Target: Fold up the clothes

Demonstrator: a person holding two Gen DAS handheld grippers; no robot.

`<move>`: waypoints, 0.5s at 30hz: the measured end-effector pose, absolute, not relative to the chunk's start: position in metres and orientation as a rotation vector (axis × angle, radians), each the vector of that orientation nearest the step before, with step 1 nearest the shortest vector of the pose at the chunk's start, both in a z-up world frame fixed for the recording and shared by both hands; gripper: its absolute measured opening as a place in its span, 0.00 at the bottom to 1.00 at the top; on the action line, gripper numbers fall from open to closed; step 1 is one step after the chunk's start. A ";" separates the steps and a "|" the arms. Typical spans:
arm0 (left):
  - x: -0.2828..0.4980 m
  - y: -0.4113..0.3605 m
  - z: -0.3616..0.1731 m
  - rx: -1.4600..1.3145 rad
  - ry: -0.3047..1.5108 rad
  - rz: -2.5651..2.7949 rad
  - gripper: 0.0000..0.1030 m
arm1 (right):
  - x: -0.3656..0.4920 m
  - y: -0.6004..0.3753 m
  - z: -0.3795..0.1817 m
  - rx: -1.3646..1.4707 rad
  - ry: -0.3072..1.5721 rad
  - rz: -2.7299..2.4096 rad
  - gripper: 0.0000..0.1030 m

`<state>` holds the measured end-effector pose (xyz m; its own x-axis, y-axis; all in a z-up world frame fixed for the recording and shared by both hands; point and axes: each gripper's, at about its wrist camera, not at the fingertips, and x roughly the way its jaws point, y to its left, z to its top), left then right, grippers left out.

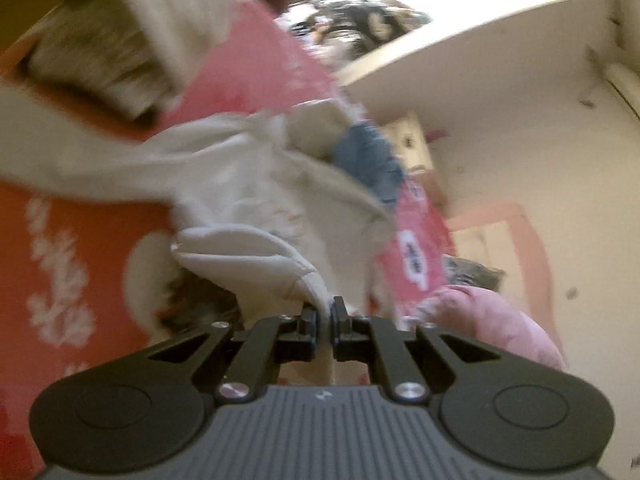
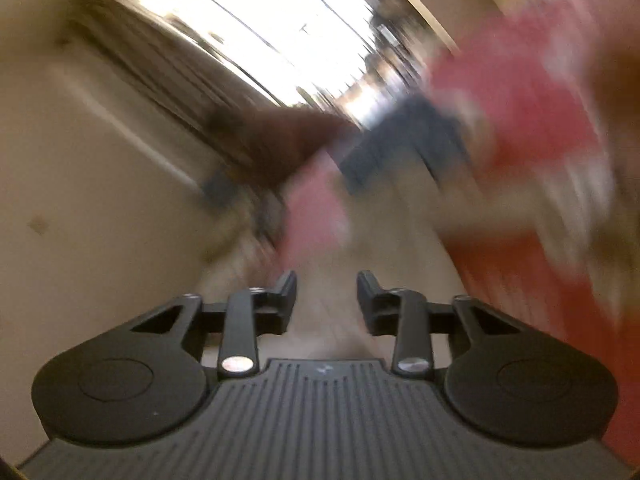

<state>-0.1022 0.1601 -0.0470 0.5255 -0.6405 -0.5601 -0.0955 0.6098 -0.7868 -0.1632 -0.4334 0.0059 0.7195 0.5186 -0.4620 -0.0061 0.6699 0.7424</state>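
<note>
White garment (image 1: 248,200) hem pinched by left tongs (image 1: 325,312); right tongs (image 2: 326,284) parted.

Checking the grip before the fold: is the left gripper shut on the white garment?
Shut. The left gripper pinches an edge of the white garment between its closed fingertips.

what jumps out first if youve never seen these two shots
In the left wrist view, the left tool is shut on a pale cream garment, which stretches up and left over a red bedspread with white patterns. In the blurred right wrist view, the right tool stands open with nothing between its fingers, and a bright window glares at the top.
</note>
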 end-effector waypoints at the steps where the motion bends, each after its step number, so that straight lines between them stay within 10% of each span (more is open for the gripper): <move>1: -0.104 0.166 -0.060 -0.893 1.001 -0.354 0.07 | -0.172 -0.431 -0.025 0.832 0.782 0.300 0.33; 11: -0.093 0.186 -0.095 -0.887 1.013 -0.239 0.07 | -0.186 -0.386 -0.161 1.035 0.994 0.255 0.42; 15: -0.085 0.186 -0.097 -0.886 1.009 -0.215 0.07 | -0.154 -0.379 -0.152 1.099 1.017 0.316 0.03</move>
<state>-0.0848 0.1857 -0.0973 0.5446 -0.5371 -0.6442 -0.2272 0.6449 -0.7297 -0.1538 -0.3789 -0.1524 0.5358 0.6640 -0.5216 0.2518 0.4640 0.8493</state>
